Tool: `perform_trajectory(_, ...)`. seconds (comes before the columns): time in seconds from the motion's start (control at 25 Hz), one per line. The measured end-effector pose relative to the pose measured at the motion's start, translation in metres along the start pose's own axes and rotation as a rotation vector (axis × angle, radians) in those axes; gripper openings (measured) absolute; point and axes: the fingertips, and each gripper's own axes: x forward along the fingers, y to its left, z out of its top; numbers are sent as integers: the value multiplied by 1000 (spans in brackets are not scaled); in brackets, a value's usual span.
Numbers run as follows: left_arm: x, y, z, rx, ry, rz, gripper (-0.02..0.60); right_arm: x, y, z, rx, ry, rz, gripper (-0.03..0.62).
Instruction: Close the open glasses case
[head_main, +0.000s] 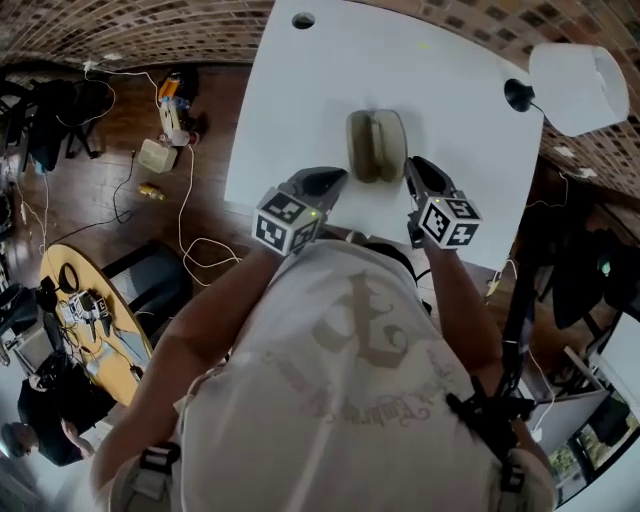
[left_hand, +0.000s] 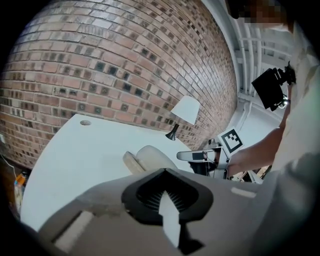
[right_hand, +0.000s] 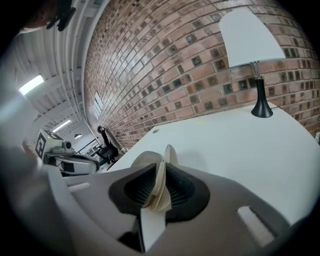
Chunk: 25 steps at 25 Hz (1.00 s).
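A beige glasses case (head_main: 375, 145) lies on the white table (head_main: 320, 80), its two halves standing apart at an angle. In the head view my left gripper (head_main: 335, 180) is just in front of the case's left side and my right gripper (head_main: 412, 168) is by its right end. The left gripper view has the case (left_hand: 150, 157) ahead, past the left gripper (left_hand: 164, 192), whose tips meet with nothing between them. My right gripper (right_hand: 160, 172) stands open by a narrow gap, and the case (right_hand: 145, 160) shows through that gap.
A white-shaded lamp (head_main: 575, 85) on a black foot stands at the table's far right corner. A round cable hole (head_main: 303, 20) is near the far edge. Beyond the table runs a brick wall (left_hand: 100, 60). The table's near edge is close under my arms.
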Motion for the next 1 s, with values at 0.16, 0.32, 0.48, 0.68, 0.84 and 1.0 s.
perform_trajectory(0.16,-1,2,-1,0,-6,2,6,12,-5,-16,41,71,-1,146)
perform_trajectory(0.32,-5,5,0,-7,-2,11,6,21,-16,-32,165,102,-14,187)
perform_trajectory(0.48,-6,7,-2,-6,1,16,6,27,-16,-48,303,119,53,202)
perform_trajectory(0.68,-7,7,2,-5,-5,21,6,30,-15,-51,340,115,85,207)
perform_trajectory(0.84,-7,8,5,-4,-7,24,6,32,-15,-49,337,114,88,207)
perform_trajectory(1.0,-8,6,5,1,-2,24,6,37,-12,-48,362,114,114,206)
